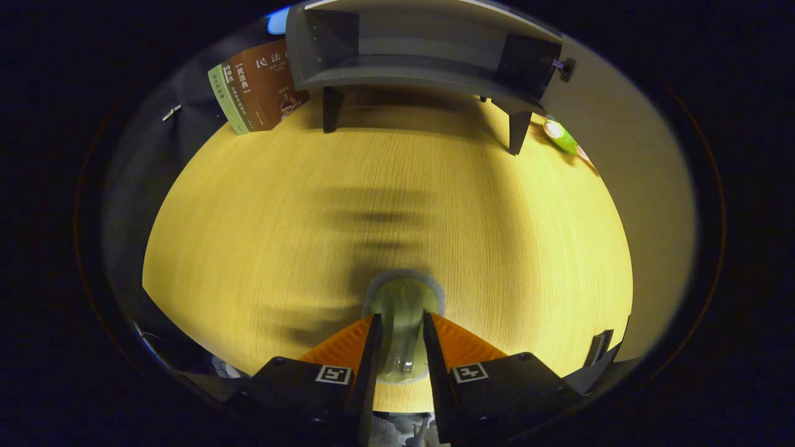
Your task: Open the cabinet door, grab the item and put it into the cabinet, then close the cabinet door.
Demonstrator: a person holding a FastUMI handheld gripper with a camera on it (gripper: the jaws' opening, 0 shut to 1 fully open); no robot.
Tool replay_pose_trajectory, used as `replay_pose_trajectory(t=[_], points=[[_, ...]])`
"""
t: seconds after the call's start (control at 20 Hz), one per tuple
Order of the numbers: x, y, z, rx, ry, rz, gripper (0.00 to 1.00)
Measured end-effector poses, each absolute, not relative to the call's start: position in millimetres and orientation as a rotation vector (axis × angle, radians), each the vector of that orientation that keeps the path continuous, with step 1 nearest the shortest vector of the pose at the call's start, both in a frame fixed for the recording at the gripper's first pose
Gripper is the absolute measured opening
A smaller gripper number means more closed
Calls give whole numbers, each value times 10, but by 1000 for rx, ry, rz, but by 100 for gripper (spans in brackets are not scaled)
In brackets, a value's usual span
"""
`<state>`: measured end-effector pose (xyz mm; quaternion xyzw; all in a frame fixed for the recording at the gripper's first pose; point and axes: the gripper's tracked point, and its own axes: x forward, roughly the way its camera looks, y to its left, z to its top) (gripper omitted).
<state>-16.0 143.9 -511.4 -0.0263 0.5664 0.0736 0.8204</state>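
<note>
One clear glass cup (402, 310) clamped between gripper (400, 329) fingers, over yellow wooden table (261, 236). Beyond cup: one grey open cabinet (422, 68); two books (258, 90) left of cabinet.

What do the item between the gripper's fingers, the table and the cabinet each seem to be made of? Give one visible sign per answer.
Clear cup, held between the gripper fingers: probably glass or clear plastic; the tabletop shows through it.
Table: wood or wood-look laminate, matte, with fine straight grain lines.
Cabinet: likely painted board or plastic, grey and smooth, with no visible grain; its door stands open.
</note>
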Motion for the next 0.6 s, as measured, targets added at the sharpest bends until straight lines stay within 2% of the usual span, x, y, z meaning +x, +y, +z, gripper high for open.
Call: replay_pose_trajectory(t=[0.1,0.15,0.35,0.4,0.6], points=[[-206,1408,-5120,-49,1242,149,43],[-190,1406,-5166,-45,1254,152,21],[-175,1395,-5106,-71,1255,185,21],[-185,1406,-5119,-73,1258,193,9],[-169,1383,-5136,-52,1262,193,9]])
